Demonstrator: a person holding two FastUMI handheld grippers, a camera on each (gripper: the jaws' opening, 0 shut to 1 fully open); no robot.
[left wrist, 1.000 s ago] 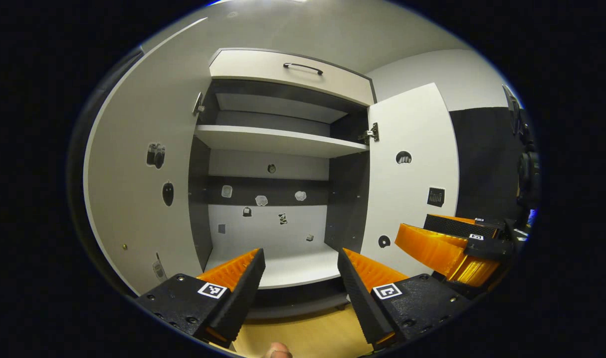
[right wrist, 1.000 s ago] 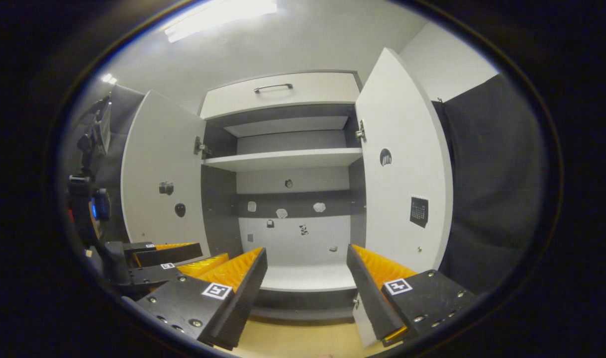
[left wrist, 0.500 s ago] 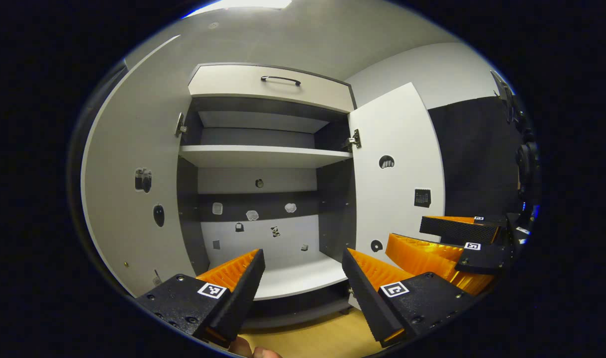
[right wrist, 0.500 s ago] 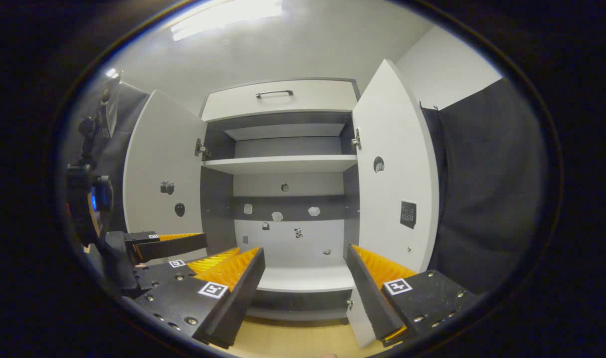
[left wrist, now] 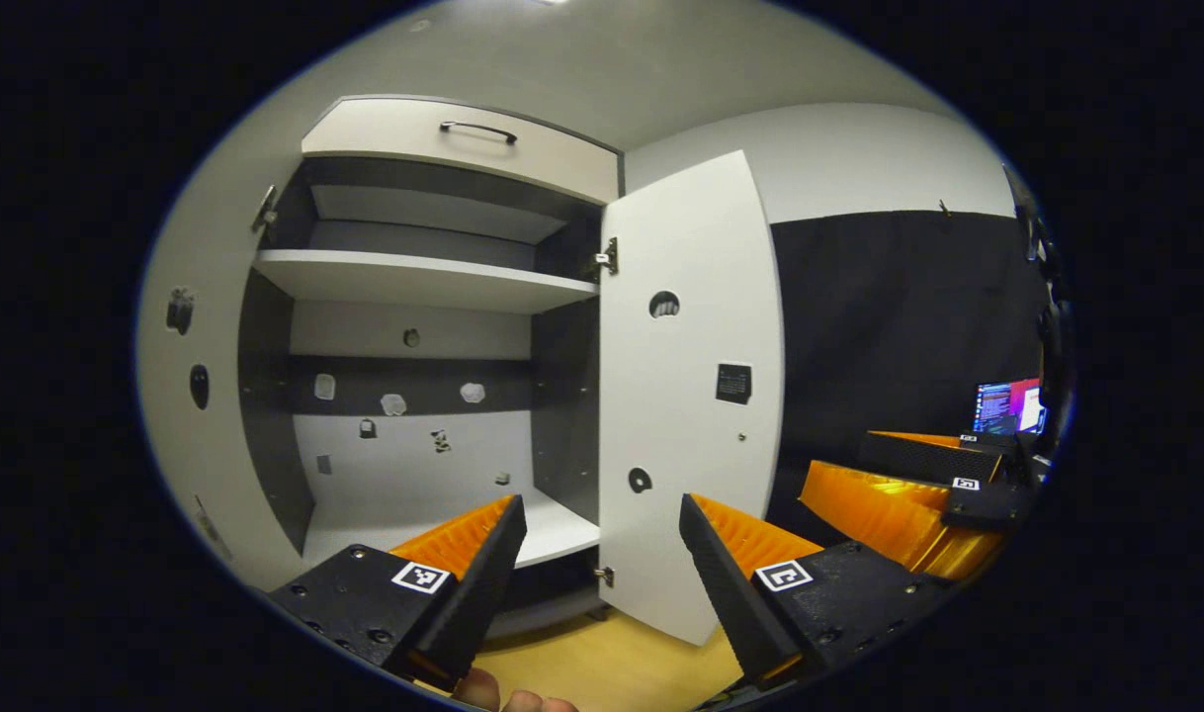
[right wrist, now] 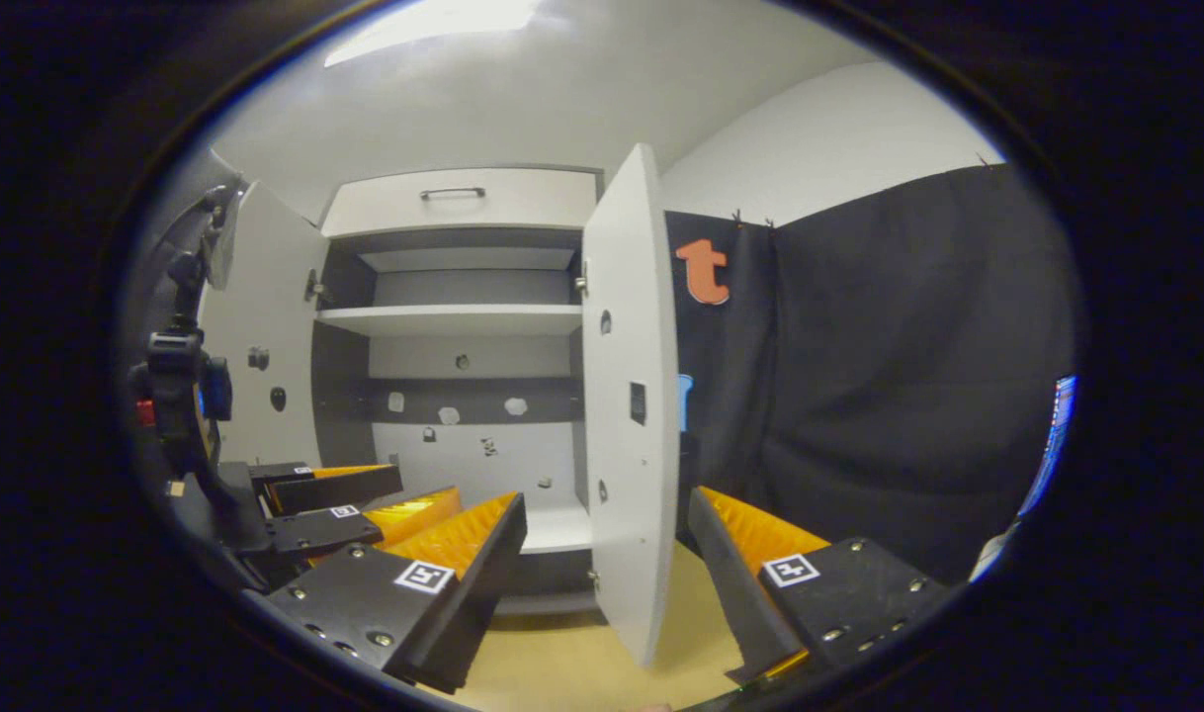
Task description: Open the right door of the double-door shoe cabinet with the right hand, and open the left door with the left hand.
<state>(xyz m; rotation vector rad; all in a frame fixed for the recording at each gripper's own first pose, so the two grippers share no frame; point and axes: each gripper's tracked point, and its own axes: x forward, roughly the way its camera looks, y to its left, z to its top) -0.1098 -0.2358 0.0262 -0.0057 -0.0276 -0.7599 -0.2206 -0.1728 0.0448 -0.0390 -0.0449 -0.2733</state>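
The shoe cabinet (left wrist: 414, 282) stands with both doors swung out. Its white right door (left wrist: 676, 396) hangs wide open; in the right gripper view this right door (right wrist: 632, 396) is seen almost edge-on. The left door (left wrist: 182, 396) lies along the far left, and the left door (right wrist: 256, 356) is open too. My left gripper (left wrist: 602, 564) is open and holds nothing, short of the cabinet. My right gripper (right wrist: 607, 564) is open too, apart from the door. The right gripper (left wrist: 908, 485) hangs to the right of the left one; the left gripper (right wrist: 355, 504) is at lower left.
A drawer with a dark handle (left wrist: 475, 129) tops the cabinet. Inside are a white shelf (right wrist: 454, 318) and small stickers on the back panel. Black cloth (right wrist: 859, 376) lines the wall to the right. A lit laptop screen (left wrist: 1005, 405) is at far right. Wooden floor (left wrist: 642, 663) lies below.
Both views have swung to the right, so the cabinet sits farther left and the right door looks narrower. Both doors stay open and both grippers stay open.
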